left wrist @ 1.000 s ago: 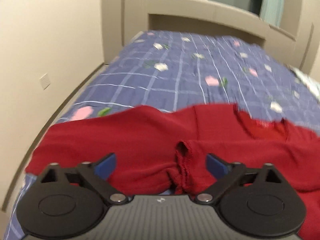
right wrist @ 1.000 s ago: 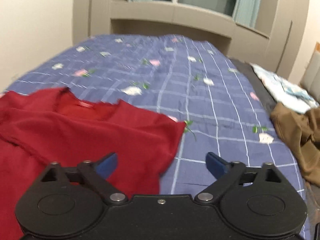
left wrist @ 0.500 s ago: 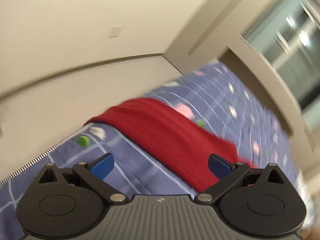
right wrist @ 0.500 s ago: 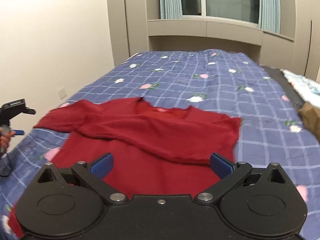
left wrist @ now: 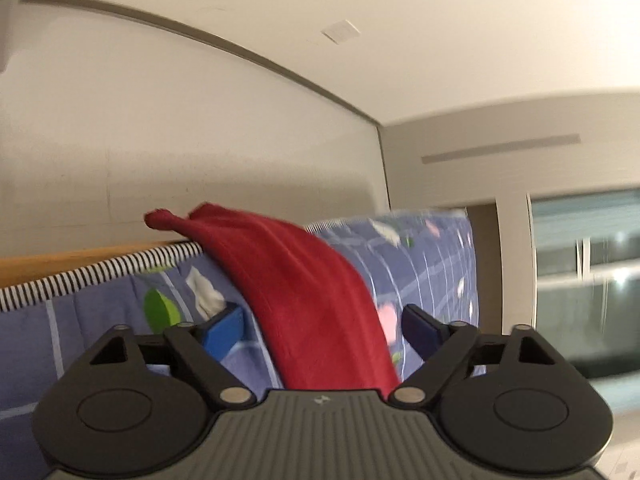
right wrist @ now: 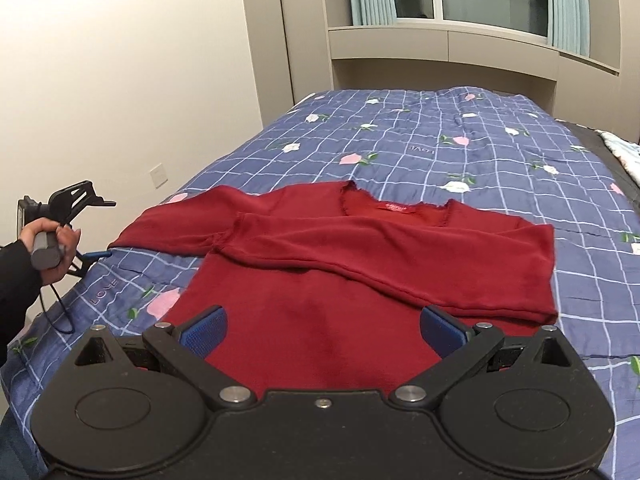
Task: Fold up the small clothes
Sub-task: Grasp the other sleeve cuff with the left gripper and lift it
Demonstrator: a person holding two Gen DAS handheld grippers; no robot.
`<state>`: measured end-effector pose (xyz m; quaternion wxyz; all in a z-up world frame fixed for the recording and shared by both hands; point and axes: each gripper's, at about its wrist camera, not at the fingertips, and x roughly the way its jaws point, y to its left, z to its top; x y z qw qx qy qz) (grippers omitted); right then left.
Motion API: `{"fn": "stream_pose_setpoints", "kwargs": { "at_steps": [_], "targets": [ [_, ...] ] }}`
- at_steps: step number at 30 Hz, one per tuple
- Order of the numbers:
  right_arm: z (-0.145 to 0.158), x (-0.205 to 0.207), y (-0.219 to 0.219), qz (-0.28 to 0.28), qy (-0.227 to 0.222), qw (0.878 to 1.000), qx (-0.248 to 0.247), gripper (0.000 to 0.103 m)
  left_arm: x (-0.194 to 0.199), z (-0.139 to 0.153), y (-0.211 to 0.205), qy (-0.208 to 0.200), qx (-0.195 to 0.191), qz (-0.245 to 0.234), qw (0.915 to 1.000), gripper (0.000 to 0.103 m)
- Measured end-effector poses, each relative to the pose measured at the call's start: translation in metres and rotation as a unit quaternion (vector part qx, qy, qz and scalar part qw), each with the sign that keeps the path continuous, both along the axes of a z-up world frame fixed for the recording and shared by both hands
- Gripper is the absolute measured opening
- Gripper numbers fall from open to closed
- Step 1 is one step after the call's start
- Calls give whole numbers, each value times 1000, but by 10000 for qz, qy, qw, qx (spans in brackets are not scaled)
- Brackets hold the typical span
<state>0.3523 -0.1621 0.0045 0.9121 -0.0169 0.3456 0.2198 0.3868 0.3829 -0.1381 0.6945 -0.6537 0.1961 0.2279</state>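
The left wrist view is rolled and blurred; only one sleeve of the red sweater [left wrist: 316,300] is seen there, apparently untouched between the closing jaws of the left gripper [left wrist: 322,326]. The sweater lies spread on the checked bedspread [right wrist: 460,136]. The right gripper [right wrist: 324,330] is held open above its hem, which is hidden.

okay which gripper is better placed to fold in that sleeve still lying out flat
Left, probably. The left gripper already straddles the unfolded sleeve, its jaws closing without pressing it yet. The right gripper hangs open over the sweater's body.
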Motion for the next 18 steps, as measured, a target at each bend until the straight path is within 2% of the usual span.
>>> {"fn": "stream_pose_setpoints", "kwargs": {
  "at_steps": [2, 4, 7, 13, 14, 15, 16, 17, 18],
  "targets": [
    [-1, -1, 3, 40, 28, 10000, 11, 102, 1, -4, 3, 140, -49, 266, 9995, 69],
    [-2, -3, 6, 86, 40, 10000, -1, 102, 2, -10, 4, 275, -123, 502, 9983, 47],
    [-3, -6, 9, 151, 63, 9999, -28, 102, 8, -23, 8, 124, -348, 682, 9970, 43],
    [-4, -9, 9, 187, 80, 9998, -16, 102, 19, -33, 12, 190, -518, 825, 9951, 43],
    [-3, -10, 10, 182, 75, 9998, -18, 102, 18, -34, 12, 198, -529, 860, 9947, 40],
    [-3, -10, 10, 181, 72, 9998, -15, 102, 15, -34, 13, 233, -515, 881, 9945, 31],
    [-3, -10, 10, 187, 72, 9998, -10, 102, 12, -34, 13, 274, -492, 893, 9944, 15],
    [-2, -9, 11, 194, 70, 9998, -7, 102, 10, -34, 12, 250, -492, 890, 9945, 8],
    [-2, -10, 11, 202, 58, 9998, -7, 102, 8, -34, 11, 171, -492, 931, 9943, 7]
  ]
}}
